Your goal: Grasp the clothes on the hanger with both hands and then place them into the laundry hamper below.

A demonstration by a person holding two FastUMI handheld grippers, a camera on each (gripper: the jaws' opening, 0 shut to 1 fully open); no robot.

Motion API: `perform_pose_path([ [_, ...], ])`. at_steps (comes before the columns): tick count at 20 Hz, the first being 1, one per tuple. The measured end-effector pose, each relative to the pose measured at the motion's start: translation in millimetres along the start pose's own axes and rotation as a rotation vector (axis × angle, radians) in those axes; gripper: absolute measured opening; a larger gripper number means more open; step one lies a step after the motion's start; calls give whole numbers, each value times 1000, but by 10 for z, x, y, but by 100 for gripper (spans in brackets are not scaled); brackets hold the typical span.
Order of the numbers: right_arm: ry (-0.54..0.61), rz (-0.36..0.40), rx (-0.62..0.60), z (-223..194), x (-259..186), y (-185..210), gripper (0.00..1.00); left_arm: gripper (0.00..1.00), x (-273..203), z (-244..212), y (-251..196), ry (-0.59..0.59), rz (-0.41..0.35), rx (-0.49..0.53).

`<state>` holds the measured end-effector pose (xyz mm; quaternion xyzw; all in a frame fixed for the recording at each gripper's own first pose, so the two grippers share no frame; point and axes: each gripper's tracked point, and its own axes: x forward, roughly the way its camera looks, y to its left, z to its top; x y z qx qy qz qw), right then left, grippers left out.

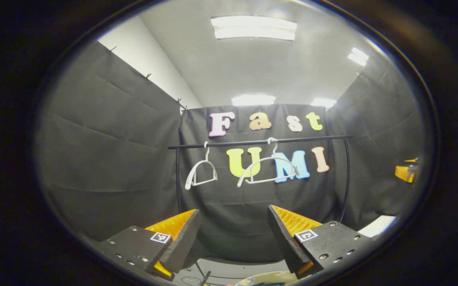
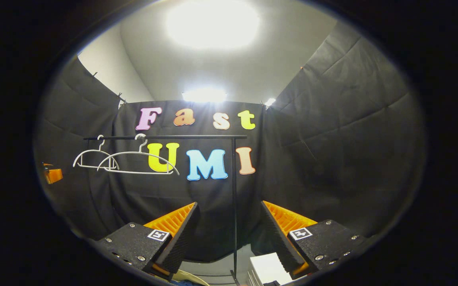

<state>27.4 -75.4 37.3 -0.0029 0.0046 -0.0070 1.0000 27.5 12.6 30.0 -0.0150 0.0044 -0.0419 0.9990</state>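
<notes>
Hangers [image 1: 266,169]: thin, curved, white wire

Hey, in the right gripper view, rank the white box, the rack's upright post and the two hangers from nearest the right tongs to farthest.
1. White box, low, at right.
2. Upright post, centre.
3. Larger hanger, left of the post.
4. Smaller hanger, far left.

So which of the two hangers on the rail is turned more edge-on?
The left hanger; it looks narrow. The right hanger shows its full spread.
</notes>
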Motion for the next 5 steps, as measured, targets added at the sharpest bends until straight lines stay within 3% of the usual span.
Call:
perform_pose_path([
  [5, -11, -3, 12, 29, -7, -11, 93, 100, -19, 75, 36, -16, 4, 21],
])
